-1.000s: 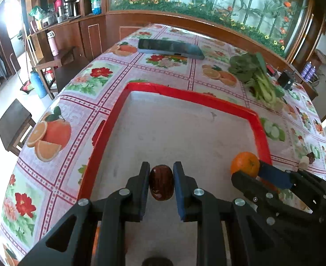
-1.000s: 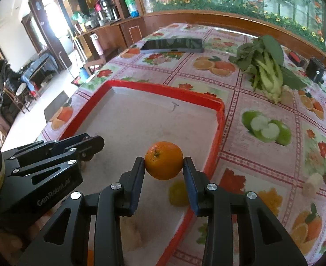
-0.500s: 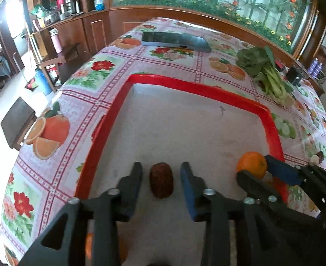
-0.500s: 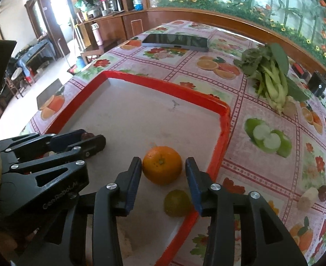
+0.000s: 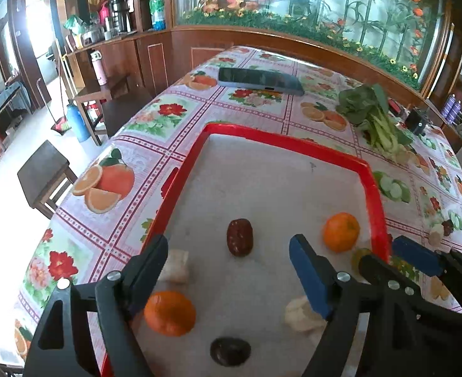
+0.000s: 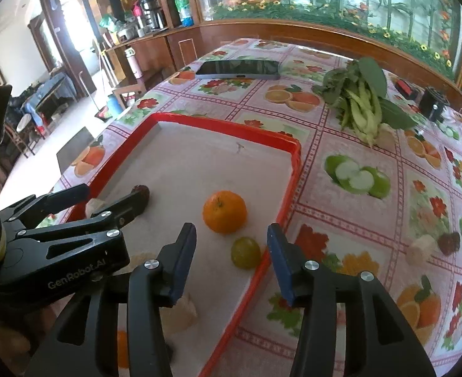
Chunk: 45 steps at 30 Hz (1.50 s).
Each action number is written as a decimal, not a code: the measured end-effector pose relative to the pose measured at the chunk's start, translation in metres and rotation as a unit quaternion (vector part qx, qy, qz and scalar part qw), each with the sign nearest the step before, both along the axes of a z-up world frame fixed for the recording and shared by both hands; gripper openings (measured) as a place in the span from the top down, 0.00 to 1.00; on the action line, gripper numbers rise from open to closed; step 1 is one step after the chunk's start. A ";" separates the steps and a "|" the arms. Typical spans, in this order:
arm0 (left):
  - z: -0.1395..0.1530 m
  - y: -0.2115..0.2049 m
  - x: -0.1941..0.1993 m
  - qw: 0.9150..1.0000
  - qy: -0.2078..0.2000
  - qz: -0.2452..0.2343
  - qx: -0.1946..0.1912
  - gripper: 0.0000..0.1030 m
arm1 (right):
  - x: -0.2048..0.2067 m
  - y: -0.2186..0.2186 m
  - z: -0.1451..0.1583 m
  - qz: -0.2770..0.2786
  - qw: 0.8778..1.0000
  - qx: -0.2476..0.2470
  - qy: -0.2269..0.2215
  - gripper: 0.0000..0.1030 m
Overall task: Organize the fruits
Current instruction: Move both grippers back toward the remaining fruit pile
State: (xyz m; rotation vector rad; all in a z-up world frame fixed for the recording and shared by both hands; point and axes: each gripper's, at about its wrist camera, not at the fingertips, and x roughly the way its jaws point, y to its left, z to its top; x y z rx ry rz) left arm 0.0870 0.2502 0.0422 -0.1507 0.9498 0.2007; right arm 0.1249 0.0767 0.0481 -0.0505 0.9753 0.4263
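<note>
Grippers first, nearest the lens: the left gripper (image 5: pixel 227 253) hangs over the near half of the red tray (image 5: pixel 281 139) with its jaws spread wide and nothing between them, and the right gripper (image 6: pixel 232 251) is just as wide and empty over the tray's right rim. Inside the tray, closest in, sit a dark date (image 5: pixel 230 350), an orange (image 5: pixel 170 312) and a pale peeled chunk (image 5: pixel 300 315); another pale chunk (image 5: pixel 176 265) lies by the left rim. Further in, a reddish-brown date (image 5: pixel 239 237) rests free between the left jaws' line. Toward the right rim there's a second orange (image 6: pixel 225 211), and a small green fruit (image 6: pixel 246 252) nearly touching that rim. The far half of the tray is bare.

Beyond the right rim, on the fruit-print tablecloth (image 6: pixel 356 220), a pale piece (image 6: pixel 422 248) and a dark date (image 6: pixel 449 242) still wait, so I'd call the job unfinished. Past the tray's far edge lie leafy greens (image 6: pixel 362 100) and a phone (image 6: pixel 238 69).

Risk, as I read it: round fruit rolls, and a jaw clipping the rim could nudge the green one out. The two tools are crowded, too, and could knock together.
</note>
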 end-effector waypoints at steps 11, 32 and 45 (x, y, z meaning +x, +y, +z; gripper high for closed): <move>0.017 -0.034 -0.025 1.000 -0.020 -0.011 0.002 0.20 | -0.036 -0.051 0.004 -0.030 0.999 0.019 0.017 0.47; 0.008 -0.197 -0.027 0.989 0.016 -0.149 -0.007 0.15 | -0.066 -0.241 -0.024 -0.196 0.977 0.063 0.046 0.43; -0.002 -0.257 0.035 0.969 0.012 -0.247 -0.026 0.15 | -0.041 -0.288 -0.031 -0.208 0.973 0.083 0.054 0.42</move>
